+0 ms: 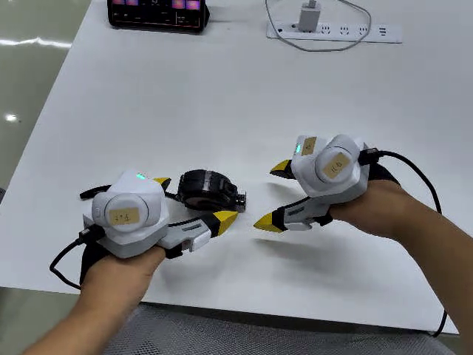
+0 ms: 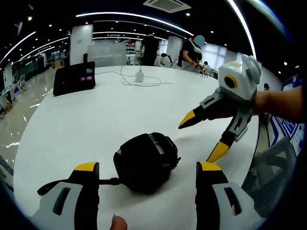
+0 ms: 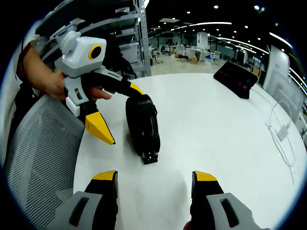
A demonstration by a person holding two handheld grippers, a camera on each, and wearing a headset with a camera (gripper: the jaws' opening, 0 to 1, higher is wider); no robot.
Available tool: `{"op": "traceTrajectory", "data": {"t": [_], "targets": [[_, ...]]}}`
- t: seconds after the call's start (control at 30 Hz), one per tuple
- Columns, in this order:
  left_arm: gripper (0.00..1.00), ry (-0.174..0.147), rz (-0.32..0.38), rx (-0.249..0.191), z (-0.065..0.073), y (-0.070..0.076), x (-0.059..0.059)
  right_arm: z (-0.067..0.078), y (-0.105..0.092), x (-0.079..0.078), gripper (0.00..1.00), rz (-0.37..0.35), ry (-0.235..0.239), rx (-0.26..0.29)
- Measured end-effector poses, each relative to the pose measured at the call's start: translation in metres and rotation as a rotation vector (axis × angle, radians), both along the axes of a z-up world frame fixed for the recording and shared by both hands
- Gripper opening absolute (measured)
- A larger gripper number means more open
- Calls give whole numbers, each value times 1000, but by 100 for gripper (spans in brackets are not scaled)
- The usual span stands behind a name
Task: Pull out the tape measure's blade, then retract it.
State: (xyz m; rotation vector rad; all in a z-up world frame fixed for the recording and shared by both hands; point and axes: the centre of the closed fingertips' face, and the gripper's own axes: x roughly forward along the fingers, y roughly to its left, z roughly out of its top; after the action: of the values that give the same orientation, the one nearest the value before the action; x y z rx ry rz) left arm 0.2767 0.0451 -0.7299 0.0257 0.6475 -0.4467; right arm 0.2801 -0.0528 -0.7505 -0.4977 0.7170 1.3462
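A black tape measure [image 1: 208,188] lies on the white table [image 1: 222,96], its blade wound in and its hook end [image 1: 240,198] pointing right. My left gripper [image 1: 194,200] is open, with one yellow-tipped jaw on either side of the case and not touching it. In the left gripper view the tape measure [image 2: 146,162] sits between that gripper's jaws [image 2: 147,168]. My right gripper [image 1: 273,196] is open just right of the hook, pointing left at it. In the right gripper view the tape measure [image 3: 142,124] lies ahead of the open right gripper [image 3: 154,176], with the left gripper [image 3: 122,114] around its far end.
A dark tablet [image 1: 157,13] stands at the table's far edge. To its right lies a white power strip [image 1: 336,31] with a charger [image 1: 309,15] and a looped cable. The front table edge [image 1: 295,310] runs close under both hands, with a mesh chair [image 3: 43,158] below.
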Motion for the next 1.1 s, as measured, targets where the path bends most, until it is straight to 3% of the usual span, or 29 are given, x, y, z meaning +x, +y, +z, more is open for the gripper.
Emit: {"op": "traceTrajectory", "data": {"t": [0.13,0.33,0.67,0.9,1.1], "targets": [[85,11,-24,22,0,3,-4,1,-6,-2,63,-13,-5,-2],[88,-4,-88,59,3,5,-10,1,-18,-5,67,-54,12,30],[91,-16,-158,54,6,6,-18,4,-44,-5,73,-115,17,39],[95,-14,-205,96,5,9,-23,6,-55,-12,74,-139,20,44],[97,-17,-219,101,9,12,-26,7,-64,-17,76,-152,17,46]]}}
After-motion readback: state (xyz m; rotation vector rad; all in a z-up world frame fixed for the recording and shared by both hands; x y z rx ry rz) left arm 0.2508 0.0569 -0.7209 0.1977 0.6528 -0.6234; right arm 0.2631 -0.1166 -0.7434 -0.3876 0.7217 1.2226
